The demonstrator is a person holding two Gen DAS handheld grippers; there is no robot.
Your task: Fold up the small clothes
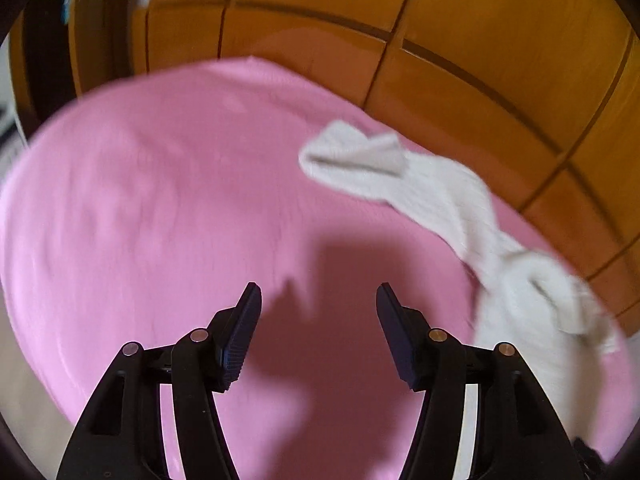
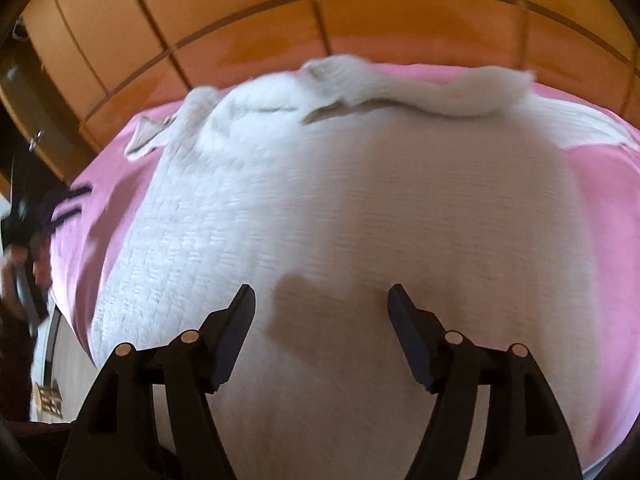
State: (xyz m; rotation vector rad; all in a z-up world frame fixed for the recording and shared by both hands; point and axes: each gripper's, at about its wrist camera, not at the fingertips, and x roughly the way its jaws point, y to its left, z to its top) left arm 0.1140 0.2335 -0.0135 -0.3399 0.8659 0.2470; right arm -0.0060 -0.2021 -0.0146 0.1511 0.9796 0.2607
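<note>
A white knitted garment (image 2: 328, 200) lies spread on a pink sheet (image 2: 600, 216), with a sleeve (image 2: 460, 92) folded across its far edge. My right gripper (image 2: 321, 296) hovers over the middle of the garment, open, nothing between its fingers. In the left wrist view the garment's sleeve (image 1: 440, 196) trails along the right side of the pink sheet (image 1: 160, 200). My left gripper (image 1: 319, 294) stands open above bare pink fabric, left of that sleeve, holding nothing. Both views are blurred.
Orange-brown wooden panels (image 1: 400, 12) rise behind the pink surface and show again as panels (image 2: 240, 12) in the right wrist view. At the far left edge of the right view sits the other black gripper (image 2: 24, 240), blurred.
</note>
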